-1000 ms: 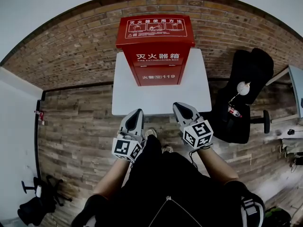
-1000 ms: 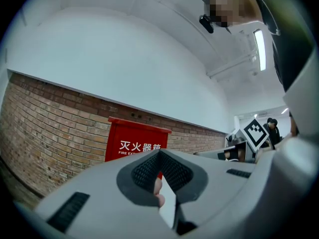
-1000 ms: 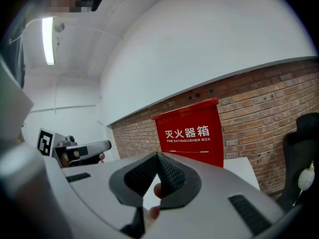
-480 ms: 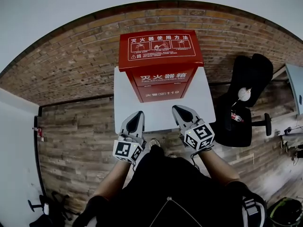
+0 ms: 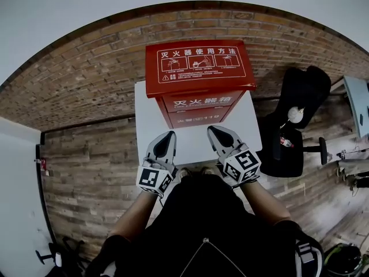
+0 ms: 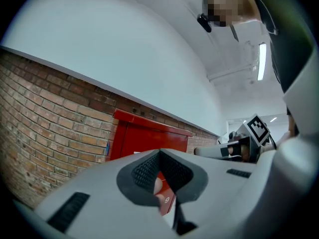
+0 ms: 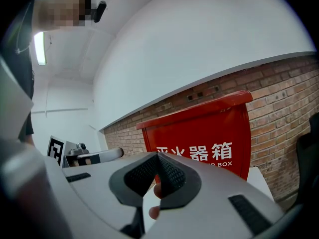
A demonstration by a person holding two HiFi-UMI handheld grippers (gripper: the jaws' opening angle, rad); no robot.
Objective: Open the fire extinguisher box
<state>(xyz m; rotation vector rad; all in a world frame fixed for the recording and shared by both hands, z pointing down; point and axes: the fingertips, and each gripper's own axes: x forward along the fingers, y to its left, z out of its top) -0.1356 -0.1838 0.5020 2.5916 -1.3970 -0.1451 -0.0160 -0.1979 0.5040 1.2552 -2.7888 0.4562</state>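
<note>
Fire extinguisher box [image 5: 199,77] is the red one standing upright at the far end of the white counter [image 5: 245,128], back up against the brick wall [image 5: 86,79], printed front facing the person. The instruction label is on its flat lid [image 5: 199,59], which overhangs the front a bit.

Left gripper [image 5: 169,134] and right gripper [image 5: 211,128] both hover over the near part of the counter, side by side, short of the box and not touching it. Each one's fingers [image 6: 144,171] [image 7: 172,176] are pinched fully together with nothing between them, so nothing is gripped yet.

My take on doing this bit well: spread the fingers before reaching the box, not at the last second. Go for the lid's front lip, one gripper toward each corner, so it lifts evenly instead of twisting. I can't tell where the hinge or any latch is from here, so I'd test gently first. The box looks tall for its footprint and just sits loose on the counter, so a hard pull could tip or drag it toward the edge.

Room-wise: wood-plank floor [image 5: 86,166], plain pale wall above the brick, a black chair [image 5: 297,114] off to the right.
</note>
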